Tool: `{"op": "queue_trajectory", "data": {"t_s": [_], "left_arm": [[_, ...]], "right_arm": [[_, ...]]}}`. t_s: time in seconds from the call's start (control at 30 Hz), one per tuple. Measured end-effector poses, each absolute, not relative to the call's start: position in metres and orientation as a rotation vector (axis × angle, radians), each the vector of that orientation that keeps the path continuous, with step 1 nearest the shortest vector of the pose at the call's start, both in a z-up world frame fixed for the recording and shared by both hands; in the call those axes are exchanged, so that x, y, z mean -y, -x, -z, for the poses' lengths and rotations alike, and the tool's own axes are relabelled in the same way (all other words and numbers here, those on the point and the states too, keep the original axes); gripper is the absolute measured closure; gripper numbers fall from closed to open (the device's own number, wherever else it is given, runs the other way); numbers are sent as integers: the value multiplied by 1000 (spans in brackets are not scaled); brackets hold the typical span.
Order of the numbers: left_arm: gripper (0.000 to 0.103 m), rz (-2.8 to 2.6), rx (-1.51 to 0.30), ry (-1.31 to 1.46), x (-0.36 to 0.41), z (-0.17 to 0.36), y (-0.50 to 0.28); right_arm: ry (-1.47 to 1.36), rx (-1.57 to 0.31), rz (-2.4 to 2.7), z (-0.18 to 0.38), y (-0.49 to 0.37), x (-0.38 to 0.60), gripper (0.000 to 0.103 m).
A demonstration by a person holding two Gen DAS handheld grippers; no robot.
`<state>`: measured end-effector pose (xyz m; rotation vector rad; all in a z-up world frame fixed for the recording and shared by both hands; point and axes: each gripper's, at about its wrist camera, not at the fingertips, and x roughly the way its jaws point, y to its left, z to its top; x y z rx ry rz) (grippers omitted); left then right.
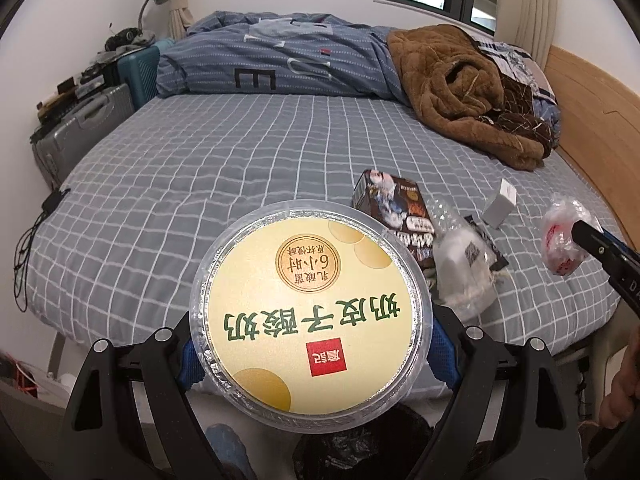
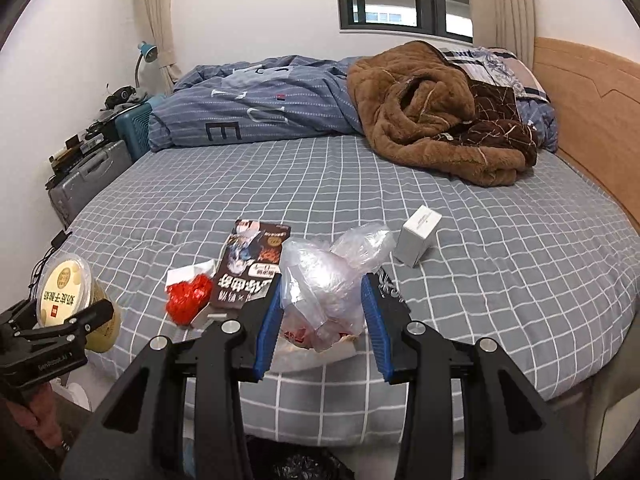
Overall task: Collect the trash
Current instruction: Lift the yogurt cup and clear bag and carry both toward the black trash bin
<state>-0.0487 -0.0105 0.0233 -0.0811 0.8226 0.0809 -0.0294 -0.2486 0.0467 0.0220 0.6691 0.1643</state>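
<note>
My left gripper (image 1: pixel 312 344) is shut on a round yellow yogurt cup (image 1: pixel 310 306) with a clear lid, held above the bed's near edge; the cup also shows in the right wrist view (image 2: pixel 66 296). My right gripper (image 2: pixel 322 312) is shut on a crumpled clear plastic bag (image 2: pixel 326 276) with red print, held just above the bed; the bag also shows in the left wrist view (image 1: pixel 562 236). On the bed lie a dark snack box (image 2: pixel 250 266), a red crumpled wrapper (image 2: pixel 188 298), a small white box (image 2: pixel 416 234) and another clear bag (image 1: pixel 464 268).
A grey checked bed sheet (image 2: pixel 360 184) covers the bed. A blue duvet (image 2: pixel 256 108) and brown blanket (image 2: pixel 432 116) are piled at the far side. A wooden headboard (image 2: pixel 588 112) is right. Suitcases (image 2: pixel 92 176) stand left. A black bag (image 2: pixel 300 464) lies below the grippers.
</note>
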Motion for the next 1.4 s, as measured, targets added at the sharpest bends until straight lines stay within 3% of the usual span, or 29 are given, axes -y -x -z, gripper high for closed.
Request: {"op": "queue_trajectory", "data": {"t_s": [0.5, 1.4], "left_arm": [[20, -74, -856, 120, 8, -8, 107], [20, -83, -987, 124, 11, 65, 171]], "right_arm": [[-2, -713, -206, -27, 84, 229, 65], [5, -879, -225, 45, 142, 213, 65]]}}
